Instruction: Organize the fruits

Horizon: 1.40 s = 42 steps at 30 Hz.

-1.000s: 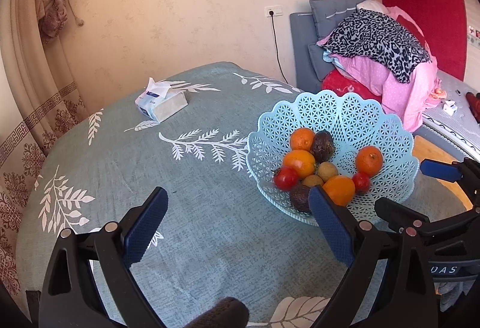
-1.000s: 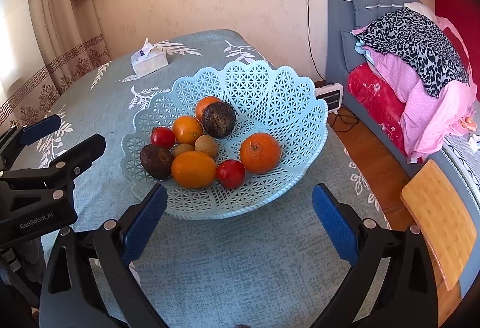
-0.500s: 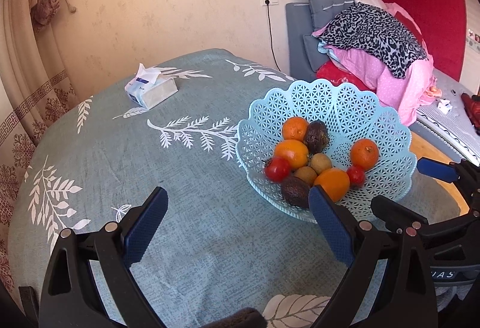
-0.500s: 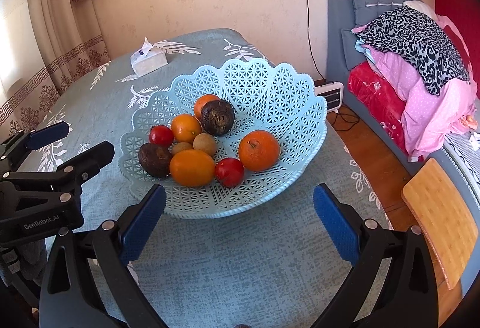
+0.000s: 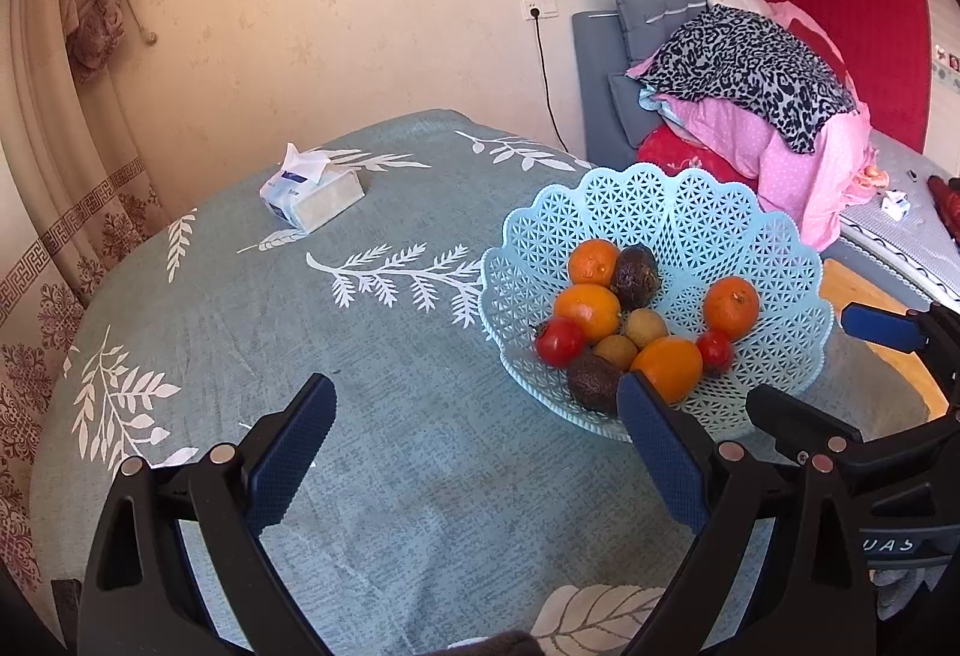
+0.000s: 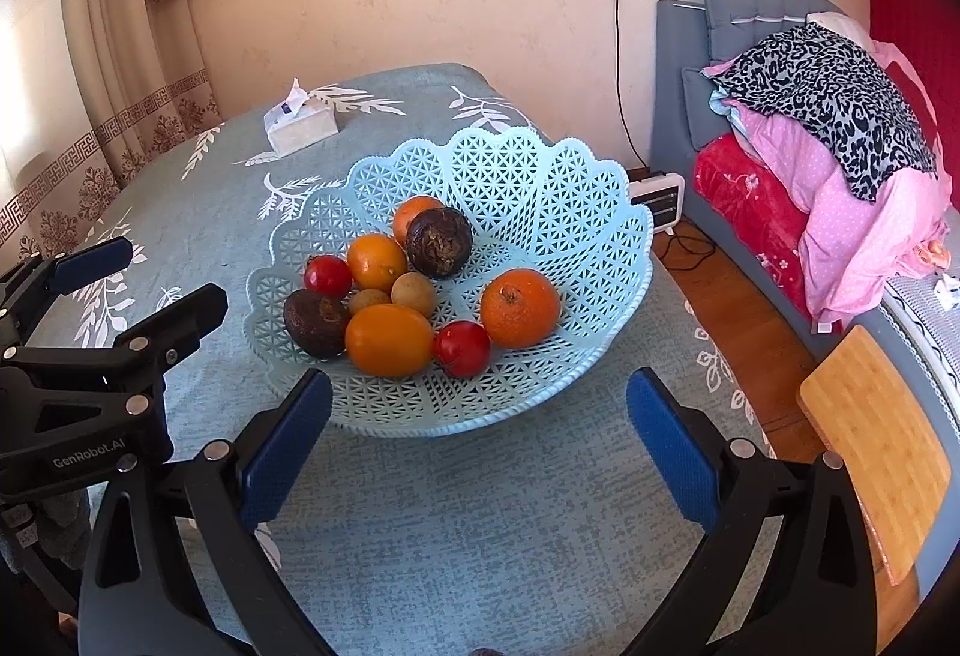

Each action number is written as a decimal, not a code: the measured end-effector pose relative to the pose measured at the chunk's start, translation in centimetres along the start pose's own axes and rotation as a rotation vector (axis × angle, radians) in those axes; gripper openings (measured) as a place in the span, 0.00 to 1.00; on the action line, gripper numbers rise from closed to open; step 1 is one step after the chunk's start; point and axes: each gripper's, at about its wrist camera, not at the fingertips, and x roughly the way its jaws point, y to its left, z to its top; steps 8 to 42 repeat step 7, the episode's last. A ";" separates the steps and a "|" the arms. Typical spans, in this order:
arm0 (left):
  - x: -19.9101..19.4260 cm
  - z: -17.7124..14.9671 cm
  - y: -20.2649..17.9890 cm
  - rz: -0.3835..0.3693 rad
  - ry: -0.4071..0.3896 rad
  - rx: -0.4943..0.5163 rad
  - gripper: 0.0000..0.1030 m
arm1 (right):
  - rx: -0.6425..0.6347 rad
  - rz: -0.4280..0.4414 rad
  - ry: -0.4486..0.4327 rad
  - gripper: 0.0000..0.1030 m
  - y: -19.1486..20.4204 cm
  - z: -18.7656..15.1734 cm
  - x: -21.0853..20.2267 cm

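Observation:
A light blue lattice basket (image 5: pixel 708 212) (image 6: pixel 540 188) stands on the round table and holds oranges (image 5: pixel 731 300) (image 6: pixel 519 306), two red tomatoes (image 5: pixel 559 341) (image 6: pixel 461 347), two dark avocados (image 5: pixel 637 268) (image 6: pixel 439 242) and two small brown fruits (image 6: pixel 414 293). My left gripper (image 5: pixel 474 437) is open and empty above the cloth, left of the basket. My right gripper (image 6: pixel 480 431) is open and empty in front of the basket's near rim. Each gripper also shows in the other's view: the right one (image 5: pixel 834 380) and the left one (image 6: pixel 138 278).
A tissue box (image 5: pixel 312 191) (image 6: pixel 300 122) lies at the far side of the teal leaf-print tablecloth (image 5: pixel 240 332). A sofa with piled blankets (image 5: pixel 750 86) stands to the right. A wooden chair back (image 6: pixel 876 446) is near the right table edge. Curtains (image 5: pixel 54 146) hang at the left.
The left wrist view has swung slightly, so the basket sits a little differently in it. The right gripper has eased slightly toward the basket. Both stay open.

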 end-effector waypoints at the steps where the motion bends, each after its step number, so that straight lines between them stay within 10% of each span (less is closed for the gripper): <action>1: -0.1 0.0 0.0 0.005 0.001 -0.001 0.91 | -0.002 0.002 -0.001 0.97 0.1 0.0 -0.1; 42: -0.2 -0.7 1.5 0.036 0.014 -0.036 0.91 | -0.011 0.022 -0.007 0.97 0.9 0.1 -0.3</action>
